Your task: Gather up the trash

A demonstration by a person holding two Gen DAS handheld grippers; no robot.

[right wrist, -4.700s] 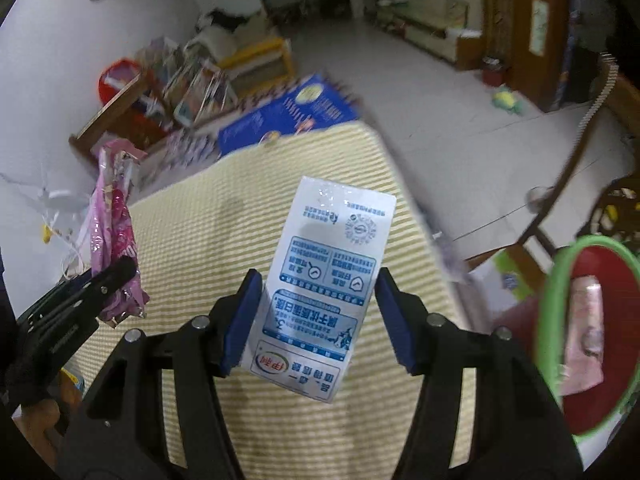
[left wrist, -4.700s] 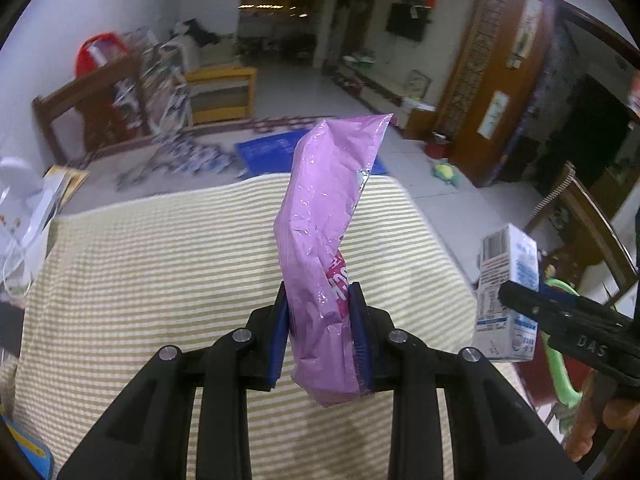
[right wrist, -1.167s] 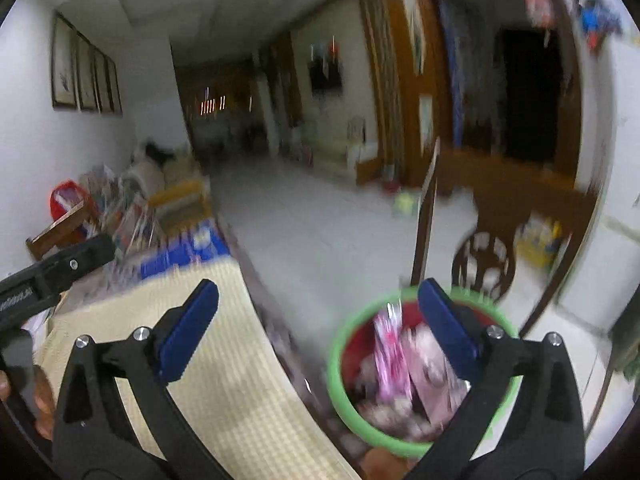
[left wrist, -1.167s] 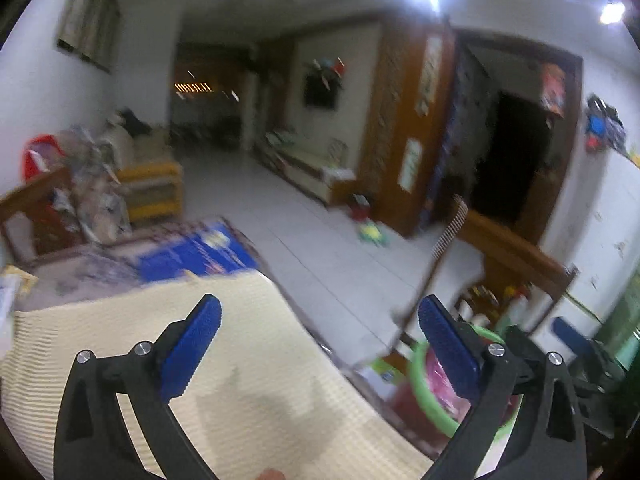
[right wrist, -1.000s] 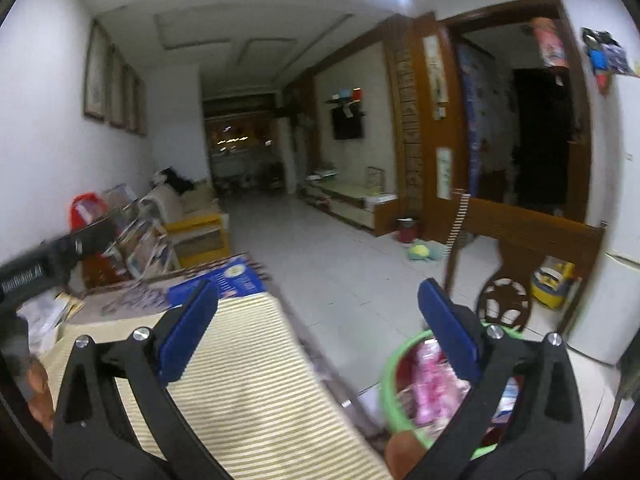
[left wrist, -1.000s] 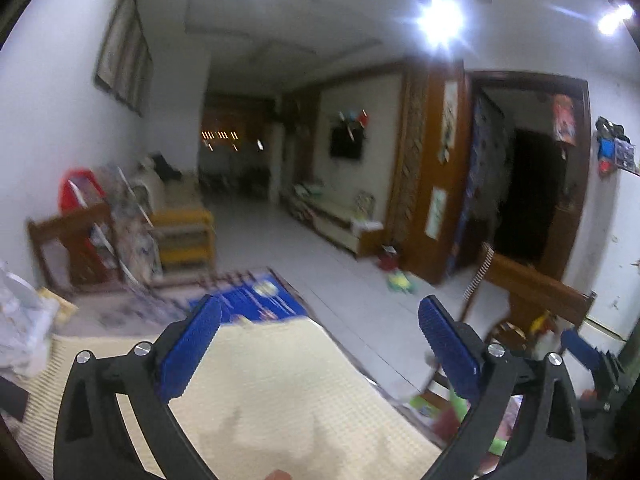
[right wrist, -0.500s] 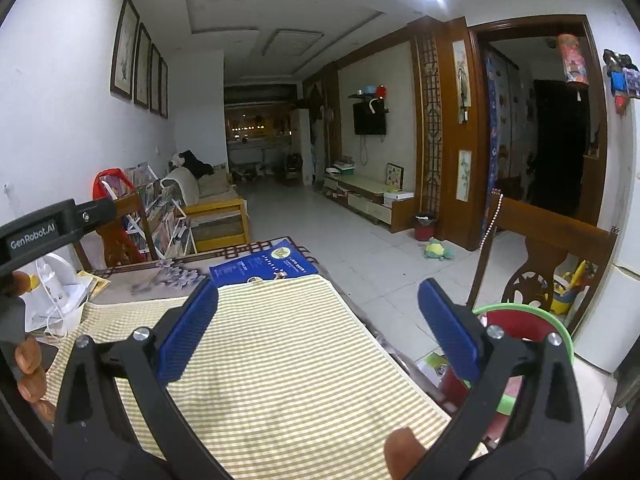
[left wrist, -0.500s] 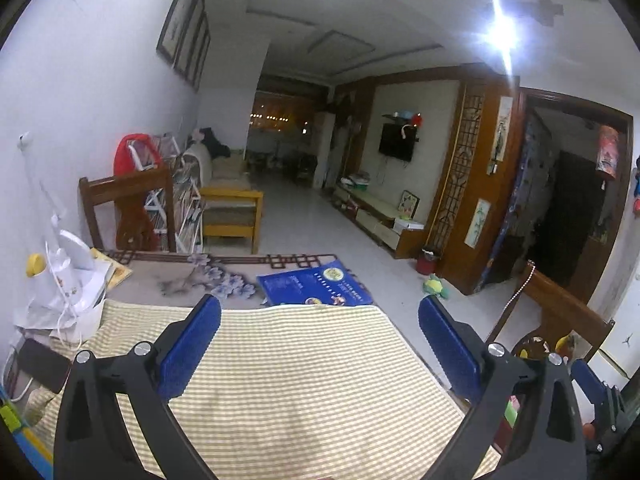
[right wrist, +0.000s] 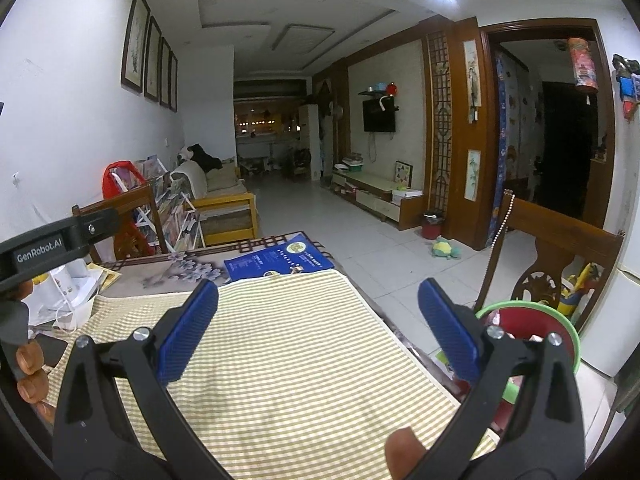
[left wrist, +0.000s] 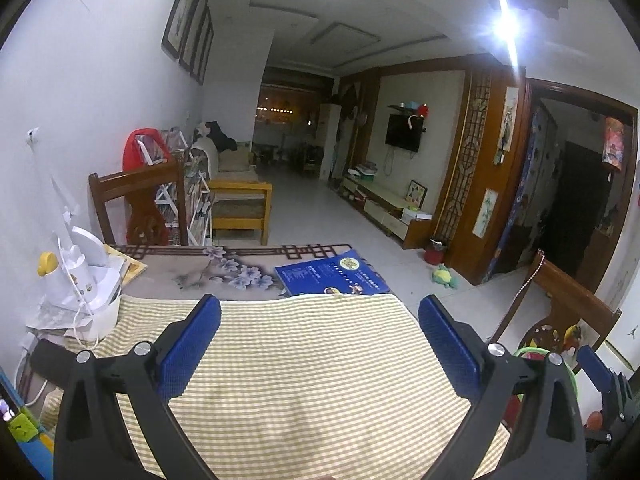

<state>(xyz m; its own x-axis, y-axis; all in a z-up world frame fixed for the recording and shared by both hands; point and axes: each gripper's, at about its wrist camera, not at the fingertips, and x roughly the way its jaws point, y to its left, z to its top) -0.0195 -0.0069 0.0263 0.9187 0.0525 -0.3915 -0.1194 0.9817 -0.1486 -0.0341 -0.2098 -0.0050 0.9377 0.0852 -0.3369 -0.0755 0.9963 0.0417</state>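
Observation:
Both grippers hover over a table spread with a yellow striped cloth. My left gripper is open with nothing between its blue pads. My right gripper is open and empty too. A red bin with a green rim stands on the floor off the table's right side, with pink wrappers showing inside. In the left wrist view only a sliver of the bin shows behind the right finger. No trash lies on the cloth.
A blue booklet lies at the cloth's far edge on a floral mat. White items with cables crowd the table's left end. Wooden chairs stand at the far left and at the right by the bin.
Earlier the left gripper held a pink wrapper and the right a milk carton; both are now open and empty. Both views have swung from the bin back over the table.

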